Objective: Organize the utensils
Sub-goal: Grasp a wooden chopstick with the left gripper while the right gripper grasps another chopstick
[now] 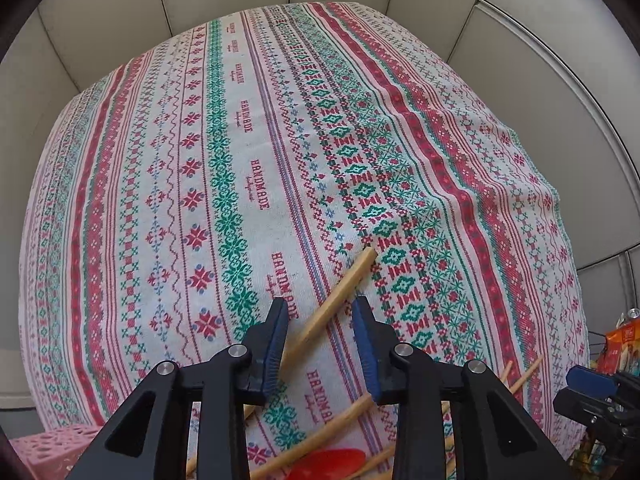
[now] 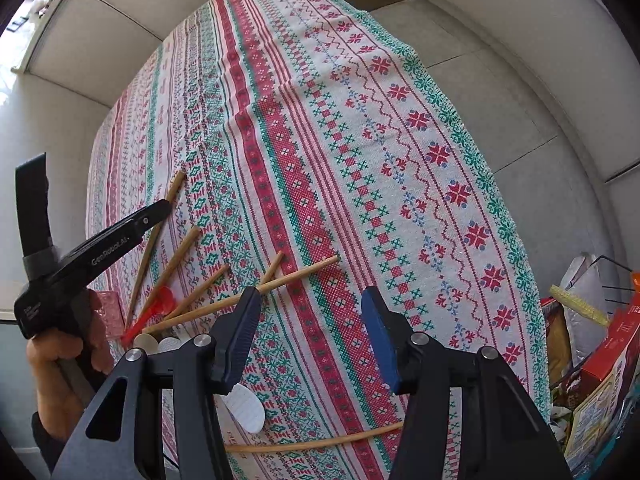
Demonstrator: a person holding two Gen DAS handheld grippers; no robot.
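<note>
Patterned tablecloth (image 1: 248, 128) holds scattered wooden utensils (image 2: 298, 276); left gripper (image 1: 320, 312) and right gripper (image 2: 310, 300) gape, empty.

patterned tablecloth (image 1: 240, 160) on table | red boxes (image 2: 608, 356) off its right edge | grey floor tiles (image 2: 500, 100)

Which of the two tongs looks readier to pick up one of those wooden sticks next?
The left tongs, probably. They are open with a flat wooden stick lying right between their tips. The right tongs are open too, but only patterned tablecloth lies between their tips.
</note>
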